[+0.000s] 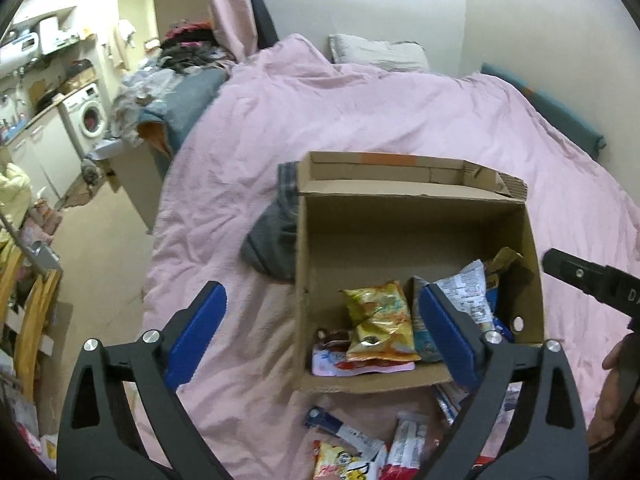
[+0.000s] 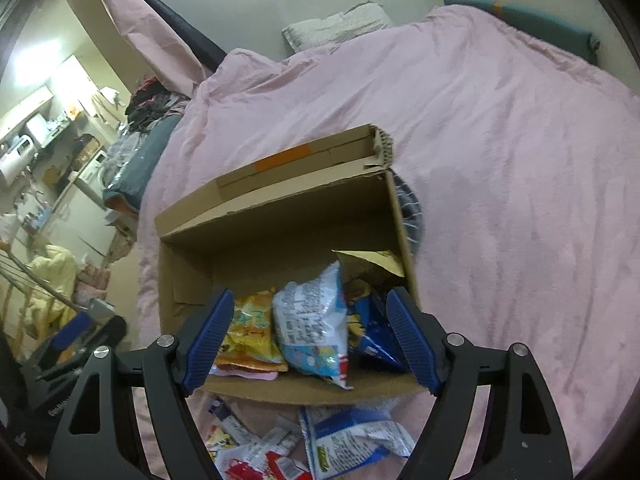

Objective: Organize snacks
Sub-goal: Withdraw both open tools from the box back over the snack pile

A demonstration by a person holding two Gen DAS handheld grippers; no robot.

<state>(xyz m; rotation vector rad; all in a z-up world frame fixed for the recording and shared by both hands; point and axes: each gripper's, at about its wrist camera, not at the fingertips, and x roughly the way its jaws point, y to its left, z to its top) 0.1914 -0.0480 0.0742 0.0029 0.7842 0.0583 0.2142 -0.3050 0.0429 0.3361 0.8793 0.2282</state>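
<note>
An open cardboard box lies on a pink bed cover. Inside it are a yellow packet, a white and blue packet, a dark blue packet and a crumpled gold bag. Several loose snack packets lie on the cover in front of the box. My left gripper hovers open over the box's near left corner, holding nothing. Above the box's near side my right gripper stands open and empty too.
A grey cloth is tucked against the box's left side. The pink cover spreads wide to the right and back, with a pillow at the wall. Floor, a washing machine and piled clothes are at the left.
</note>
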